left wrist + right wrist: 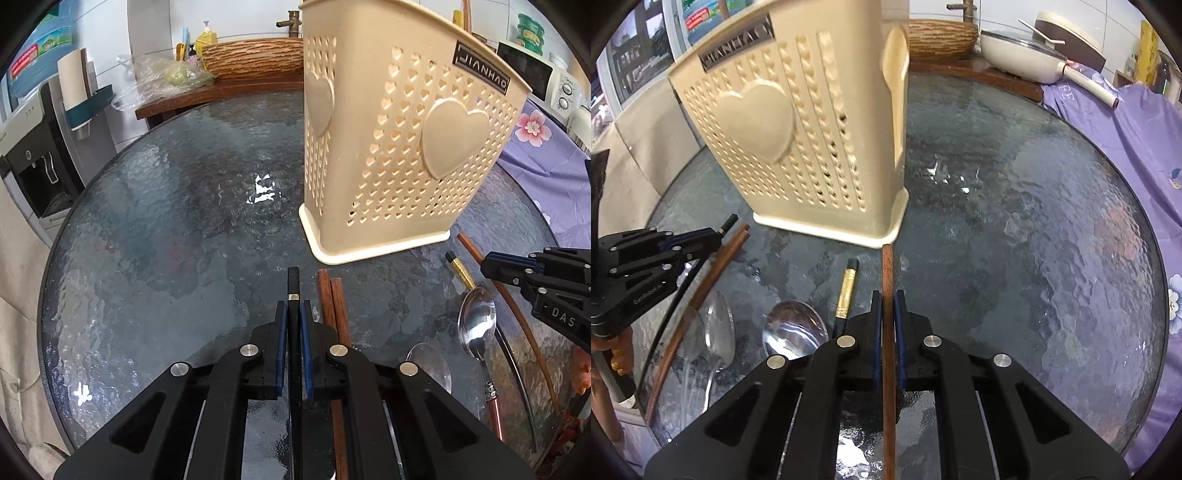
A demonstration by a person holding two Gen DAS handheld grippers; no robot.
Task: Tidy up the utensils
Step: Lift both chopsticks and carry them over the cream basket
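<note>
A beige heart-patterned utensil holder (406,147) (798,129) stands upright on the round glass table (184,221). My left gripper (293,310) is shut on a black chopstick with a silver band (293,286); two brown chopsticks (332,306) lie just right of it. My right gripper (887,299) is shut on a single brown chopstick (887,269) whose tip reaches the holder's base. Between the two grippers lie a black chopstick with a gold band (847,291), a metal spoon (794,332) and a clear plastic spoon (718,332). Each gripper shows in the other's view: right gripper (485,264), left gripper (714,234).
A purple flowered cloth (1126,155) covers the surface right of the table, with a white lidded pan (1027,55) behind it. A wooden basin (251,59), a bag of greens (166,74), a microwave (532,70) and a water dispenser (33,158) ring the far side.
</note>
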